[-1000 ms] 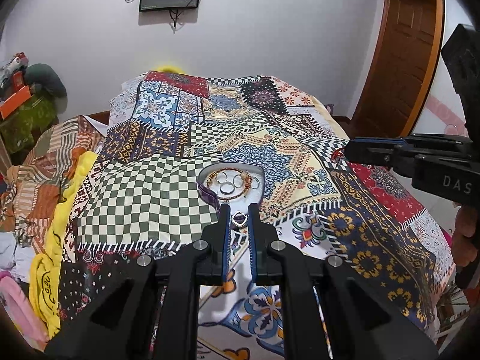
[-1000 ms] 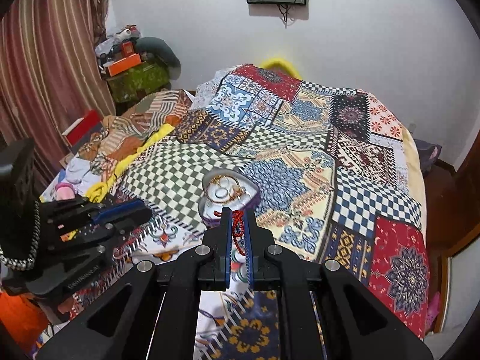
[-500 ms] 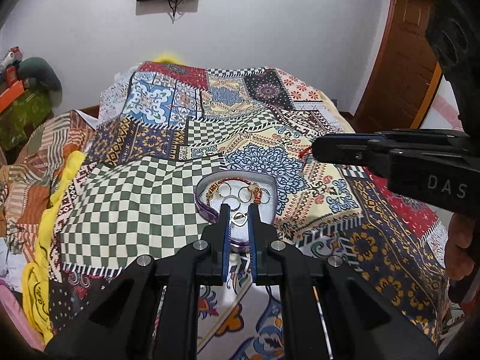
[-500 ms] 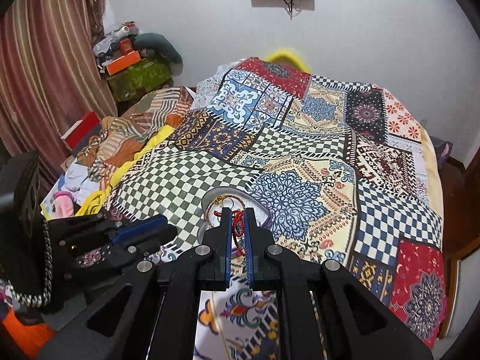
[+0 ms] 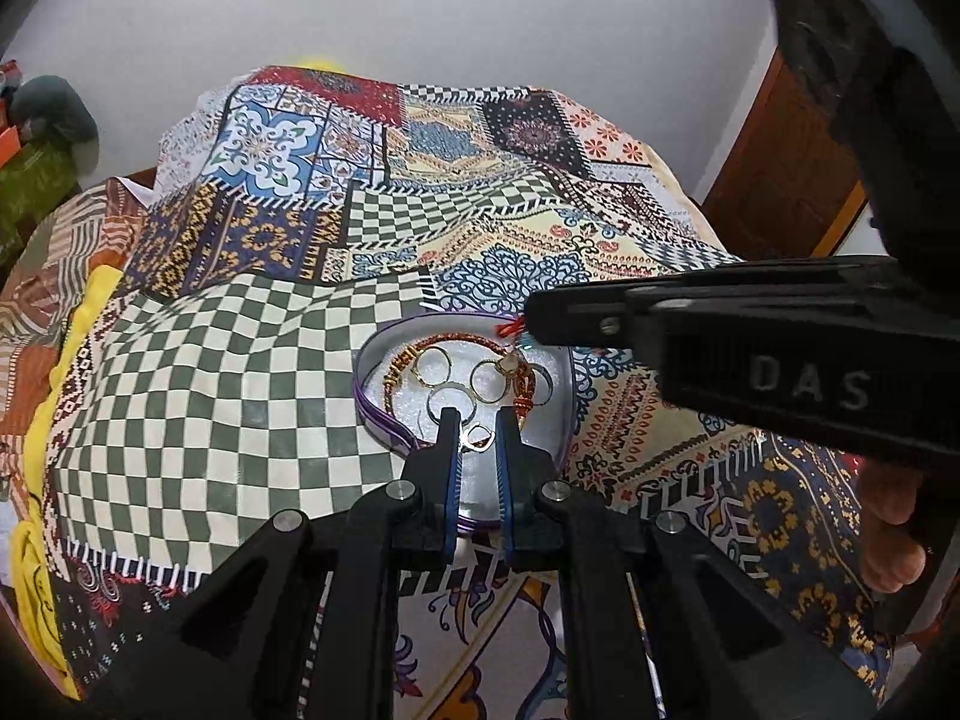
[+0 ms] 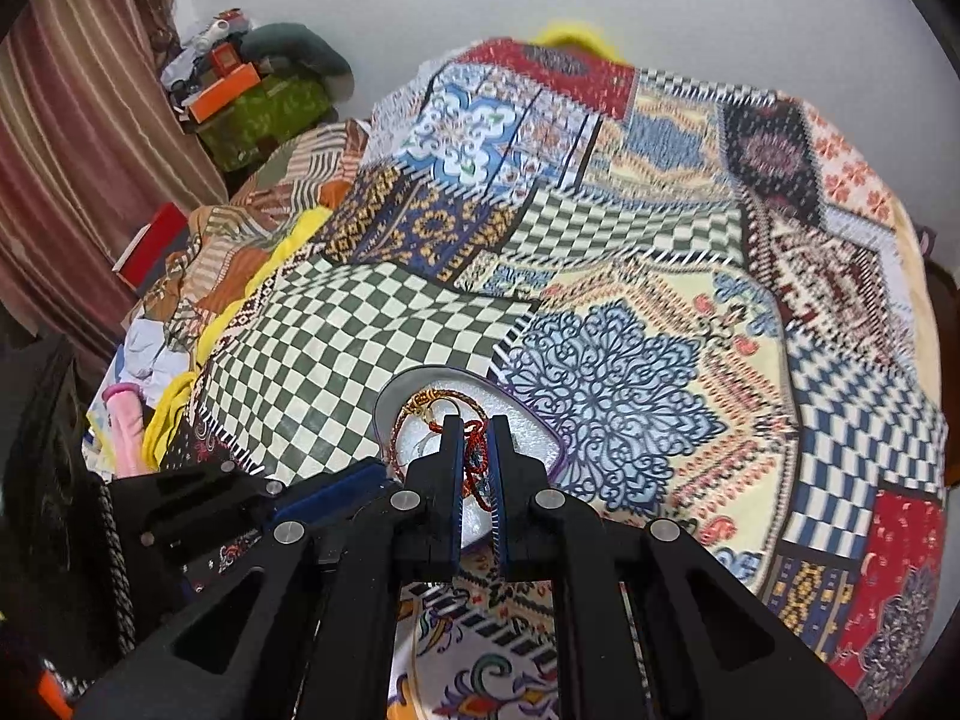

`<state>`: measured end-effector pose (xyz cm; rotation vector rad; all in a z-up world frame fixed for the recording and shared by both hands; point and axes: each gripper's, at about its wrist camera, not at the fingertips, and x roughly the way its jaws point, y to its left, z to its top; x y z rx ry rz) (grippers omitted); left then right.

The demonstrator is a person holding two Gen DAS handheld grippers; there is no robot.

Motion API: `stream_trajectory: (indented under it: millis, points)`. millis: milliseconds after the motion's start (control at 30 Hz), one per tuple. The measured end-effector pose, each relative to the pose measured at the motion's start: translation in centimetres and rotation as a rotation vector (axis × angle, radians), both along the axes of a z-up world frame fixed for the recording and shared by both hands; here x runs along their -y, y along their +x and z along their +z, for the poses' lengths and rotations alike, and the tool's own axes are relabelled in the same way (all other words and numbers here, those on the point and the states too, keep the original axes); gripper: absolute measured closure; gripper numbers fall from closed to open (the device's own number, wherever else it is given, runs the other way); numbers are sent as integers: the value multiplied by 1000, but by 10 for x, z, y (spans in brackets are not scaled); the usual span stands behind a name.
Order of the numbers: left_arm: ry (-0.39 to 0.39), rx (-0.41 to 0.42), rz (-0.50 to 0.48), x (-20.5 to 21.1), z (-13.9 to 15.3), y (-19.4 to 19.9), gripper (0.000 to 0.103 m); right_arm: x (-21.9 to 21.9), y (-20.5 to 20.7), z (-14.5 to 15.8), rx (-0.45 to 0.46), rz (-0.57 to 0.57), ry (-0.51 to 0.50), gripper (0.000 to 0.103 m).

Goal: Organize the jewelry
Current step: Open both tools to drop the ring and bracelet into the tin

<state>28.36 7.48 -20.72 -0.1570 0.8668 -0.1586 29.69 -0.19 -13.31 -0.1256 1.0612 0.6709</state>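
A heart-shaped tin (image 5: 384,354) with a purple rim lies on the patchwork bedspread and holds several rings (image 5: 489,381) and a red-and-gold bracelet (image 5: 456,339). My left gripper (image 5: 477,438) is over the tin's near part, shut on a small gold ring (image 5: 478,439). My right gripper (image 6: 475,456) is shut on a red bead string (image 6: 477,465) and holds it over the tin (image 6: 420,375). In the left wrist view the right gripper (image 5: 531,318) reaches in from the right to the tin's far rim.
The patchwork bedspread (image 5: 258,396) covers the bed. Piled clothes and a yellow cloth (image 6: 174,414) lie along the left side, with boxes (image 6: 228,96) beyond. A wooden door (image 5: 780,180) stands at the right.
Both grippers have moved forward and down toward the tin. The right gripper with the red bead string has come over the tin from the right. The left keeps the gold ring.
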Motion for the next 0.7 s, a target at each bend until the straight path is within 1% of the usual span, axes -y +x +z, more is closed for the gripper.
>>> stream_trajectory:
  millis: [167, 367, 500, 567, 633, 700]
  points:
    - [10, -10, -14, 2, -4, 2, 94, -7, 4, -10, -34, 18, -16, 96]
    - [15, -17, -14, 2, -5, 2, 94, -7, 6, -16, -77, 20, -4, 96]
    - [14, -22, -10, 1, -3, 0, 94, -7, 4, -14, -62, 21, -17, 96]
    - [17, -22, -7, 0, -1, -2, 93, -7, 2, -13, -53, 31, -23, 93]
    - [21, -20, -2, -1, 1, -4, 93, -6, -3, -10, -39, 38, -27, 81]
    - [24, -16, 8, -3, 6, -8, 93, -6, -7, -5, -13, 35, -32, 76]
